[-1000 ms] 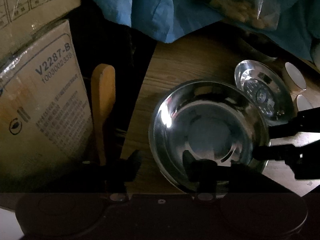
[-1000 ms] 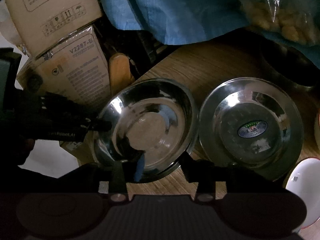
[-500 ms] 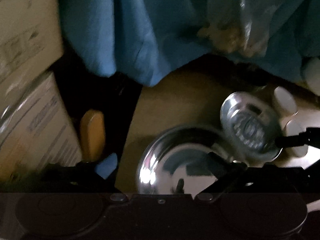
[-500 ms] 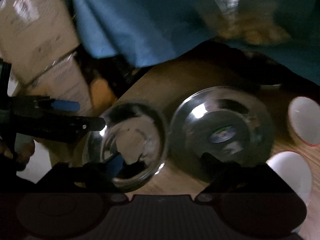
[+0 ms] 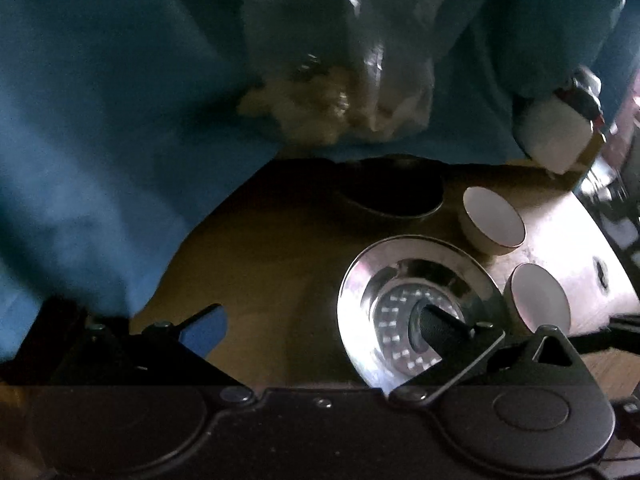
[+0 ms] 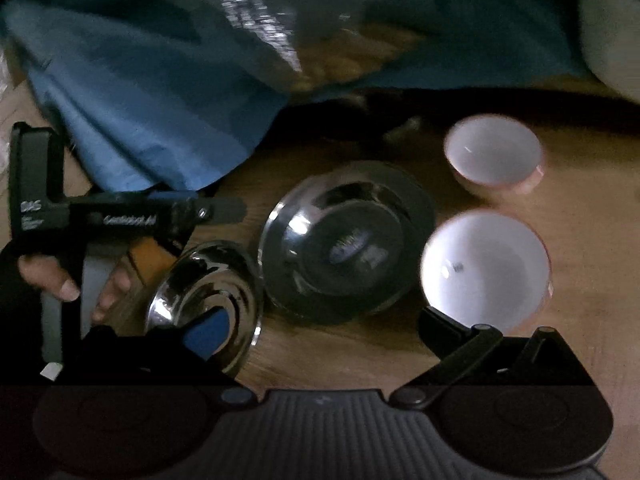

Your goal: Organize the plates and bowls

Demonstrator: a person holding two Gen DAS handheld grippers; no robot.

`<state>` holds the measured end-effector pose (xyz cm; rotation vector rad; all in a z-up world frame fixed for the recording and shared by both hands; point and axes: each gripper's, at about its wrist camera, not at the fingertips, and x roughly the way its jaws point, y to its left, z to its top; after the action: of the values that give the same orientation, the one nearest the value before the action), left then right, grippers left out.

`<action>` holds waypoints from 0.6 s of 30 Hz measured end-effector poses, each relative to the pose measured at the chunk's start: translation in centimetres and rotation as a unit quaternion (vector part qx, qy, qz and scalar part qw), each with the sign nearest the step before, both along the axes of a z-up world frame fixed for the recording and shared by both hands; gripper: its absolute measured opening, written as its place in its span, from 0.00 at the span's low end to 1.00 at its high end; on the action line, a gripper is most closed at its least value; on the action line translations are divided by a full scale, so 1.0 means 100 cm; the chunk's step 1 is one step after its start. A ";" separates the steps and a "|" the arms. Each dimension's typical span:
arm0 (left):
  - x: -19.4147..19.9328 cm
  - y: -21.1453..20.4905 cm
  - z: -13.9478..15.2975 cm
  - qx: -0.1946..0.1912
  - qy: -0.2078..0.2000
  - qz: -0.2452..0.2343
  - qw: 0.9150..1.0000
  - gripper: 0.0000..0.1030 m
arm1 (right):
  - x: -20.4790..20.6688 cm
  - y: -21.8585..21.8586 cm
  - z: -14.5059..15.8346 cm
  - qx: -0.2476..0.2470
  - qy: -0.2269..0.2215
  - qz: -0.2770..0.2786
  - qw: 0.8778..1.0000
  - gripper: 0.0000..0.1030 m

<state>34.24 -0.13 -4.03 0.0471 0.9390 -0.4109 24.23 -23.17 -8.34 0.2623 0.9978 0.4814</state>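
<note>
The steel bowl sat upright on the wooden table, mouth up, just left of the steel plate; round, it showed no long axis. Both the left gripper and right gripper were opening wide, holding nothing.

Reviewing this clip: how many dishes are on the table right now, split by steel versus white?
Steel bowl: 1
Steel plate: 1
White bowls, near and far: 2
Total: 4
</note>
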 end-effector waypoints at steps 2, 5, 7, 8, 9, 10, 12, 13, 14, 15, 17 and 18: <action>0.013 -0.006 -0.009 0.004 0.013 -0.017 1.000 0.99 | -0.004 -0.004 -0.007 0.013 0.010 -0.030 0.999 1.00; 0.030 -0.012 -0.021 0.014 0.026 -0.043 0.999 0.99 | -0.008 -0.008 -0.019 0.036 0.024 -0.071 0.997 1.00; 0.038 -0.019 -0.028 0.022 0.032 -0.059 0.997 0.99 | -0.010 -0.009 -0.025 0.048 0.028 -0.092 0.994 1.00; 0.042 -0.023 -0.032 0.026 0.034 -0.070 0.997 0.99 | -0.011 -0.009 -0.028 0.052 0.028 -0.102 0.993 0.99; 0.045 -0.025 -0.034 0.032 0.037 -0.079 0.996 0.99 | -0.011 -0.009 -0.031 0.055 0.028 -0.111 0.992 0.99; 0.047 -0.028 -0.037 0.038 0.037 -0.086 0.995 0.99 | -0.011 -0.008 -0.033 0.058 0.029 -0.118 0.991 0.99; 0.052 -0.033 -0.040 0.047 0.039 -0.096 0.993 0.99 | -0.012 -0.008 -0.037 0.066 0.028 -0.134 0.988 0.98; 0.054 -0.036 -0.041 0.050 0.040 -0.101 0.993 0.99 | -0.013 -0.008 -0.038 0.068 0.027 -0.142 0.987 0.96; 0.055 -0.038 -0.041 0.052 0.039 -0.105 0.992 0.99 | -0.013 -0.007 -0.039 0.071 0.025 -0.151 0.986 0.95; 0.057 -0.041 -0.042 0.053 0.038 -0.109 0.992 0.99 | -0.013 -0.007 -0.041 0.073 0.023 -0.160 0.984 0.92; 0.059 -0.044 -0.043 0.058 0.037 -0.114 0.991 0.99 | -0.011 -0.007 -0.044 0.073 0.019 -0.176 0.981 0.84; 0.060 -0.046 -0.044 0.060 0.039 -0.116 0.991 0.99 | -0.010 -0.006 -0.045 0.074 0.016 -0.183 0.980 0.80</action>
<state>40.28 -4.70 -8.40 0.2541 1.0391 -0.5736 23.23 -23.80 -12.84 0.5767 0.9200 0.2159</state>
